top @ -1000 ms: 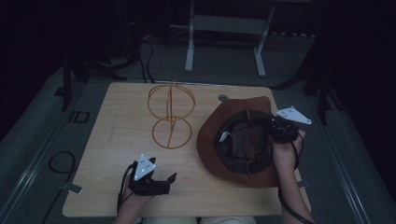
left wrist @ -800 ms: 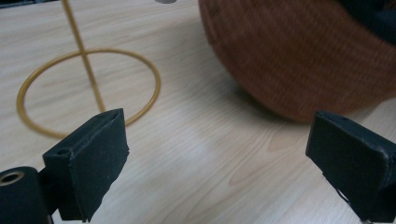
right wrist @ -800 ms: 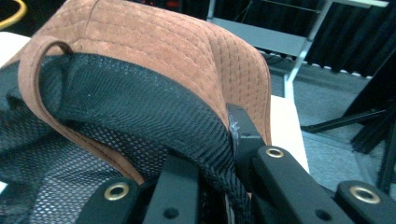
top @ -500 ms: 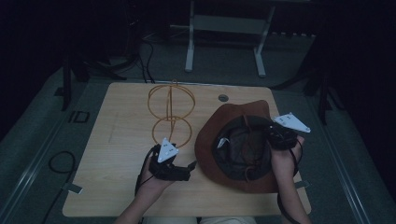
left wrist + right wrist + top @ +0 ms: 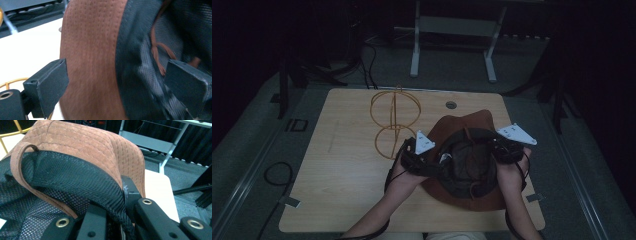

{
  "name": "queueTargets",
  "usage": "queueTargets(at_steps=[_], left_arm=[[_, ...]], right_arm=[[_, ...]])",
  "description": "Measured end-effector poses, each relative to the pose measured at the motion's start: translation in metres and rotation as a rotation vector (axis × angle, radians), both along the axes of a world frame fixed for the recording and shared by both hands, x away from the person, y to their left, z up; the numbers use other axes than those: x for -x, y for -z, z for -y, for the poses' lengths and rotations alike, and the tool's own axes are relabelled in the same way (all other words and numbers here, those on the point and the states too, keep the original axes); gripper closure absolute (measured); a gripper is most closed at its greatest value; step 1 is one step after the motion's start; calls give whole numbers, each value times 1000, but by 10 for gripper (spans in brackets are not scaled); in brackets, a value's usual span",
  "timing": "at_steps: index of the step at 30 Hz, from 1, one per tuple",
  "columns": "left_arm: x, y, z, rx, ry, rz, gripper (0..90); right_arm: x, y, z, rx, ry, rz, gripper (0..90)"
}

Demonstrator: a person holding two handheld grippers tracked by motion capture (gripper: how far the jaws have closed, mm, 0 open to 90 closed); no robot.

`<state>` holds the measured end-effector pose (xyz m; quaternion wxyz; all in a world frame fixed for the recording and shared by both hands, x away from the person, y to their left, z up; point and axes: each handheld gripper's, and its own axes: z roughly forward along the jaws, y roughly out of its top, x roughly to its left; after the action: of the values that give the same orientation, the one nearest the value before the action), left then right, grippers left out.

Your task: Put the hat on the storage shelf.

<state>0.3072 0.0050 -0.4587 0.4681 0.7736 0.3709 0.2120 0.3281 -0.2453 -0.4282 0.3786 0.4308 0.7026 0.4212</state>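
The high view is dim and murky, while both gripper views are brighter, with close parts soft.

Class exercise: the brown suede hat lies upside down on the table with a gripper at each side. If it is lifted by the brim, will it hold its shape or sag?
The hat will probably sag somewhat: in the right gripper view its brim already curls where the right gripper pinches it. The mesh lining looks soft. The left gripper, jaws open astride the other side, should help support it.
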Motion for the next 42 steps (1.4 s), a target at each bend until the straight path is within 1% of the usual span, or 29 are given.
queueTargets(at_steps=[1,2,3,5,6,7,8,10,12,13,14,15,17,18,19,21,24,28,29,33,36,38,39,41,42], left_arm=[[-1,0,3,-9,-4,2,74],[-2,1,8,-33,-24,18,75],[-3,1,10,-39,-37,27,82],[-8,1,15,-70,-75,39,133],[-9,1,18,-78,-90,47,135],[-11,1,20,-97,-99,50,156],[-13,1,23,-114,-126,59,167],[-16,1,26,-143,-141,67,228],[-18,2,29,-171,-152,72,318],[-20,2,31,-175,-156,73,363],[-21,2,31,-176,-170,81,406],[-21,2,31,-173,-176,86,488],[-24,2,31,-164,-193,93,612],[-25,2,31,-157,-187,88,689],[-25,1,31,-159,-189,91,749],[-24,0,33,-162,-197,111,842],[-24,-3,33,-154,-193,117,865],[-23,-6,32,-156,-179,118,871],[-23,-8,32,-152,-170,124,871],[-22,-15,29,-137,-148,125,873],[-20,-20,28,-124,-149,139,874],[-19,-23,26,-109,-155,153,874],[-18,-25,25,-98,-152,155,874],[-15,-28,24,-85,-151,169,874],[-14,-29,24,-83,-148,174,874]], right_arm=[[1,0,0,-3,-4,0,836],[1,-1,-1,-7,-7,1,837],[2,-1,-1,-8,-10,4,837],[4,-2,-2,-11,-18,6,836],[5,-3,-3,-13,-19,7,836],[6,-3,-4,-8,-22,11,837],[7,-4,-5,-7,-26,13,836],[9,-5,-6,-12,-29,16,836],[10,-6,-7,-17,-39,15,837],[10,-7,-8,-17,-41,15,837],[11,-7,-9,-11,-45,16,837],[11,-6,-10,-9,-50,16,836],[12,-6,-12,-8,-50,15,836],[12,-5,-11,-16,-51,12,836],[12,-5,-11,-20,-53,8,836],[13,-3,-12,-15,-56,4,835],[15,-3,-11,-19,-56,6,833],[18,-3,-9,-27,-54,8,828],[19,-2,-8,-32,-58,7,821],[27,-3,-1,-53,-86,1,735],[34,-4,5,-76,-119,-5,625],[38,-5,9,-90,-145,-26,549],[41,-5,12,-103,-160,-25,523],[48,-6,17,-108,-188,-34,467],[53,-7,20,-126,-202,-31,456]])
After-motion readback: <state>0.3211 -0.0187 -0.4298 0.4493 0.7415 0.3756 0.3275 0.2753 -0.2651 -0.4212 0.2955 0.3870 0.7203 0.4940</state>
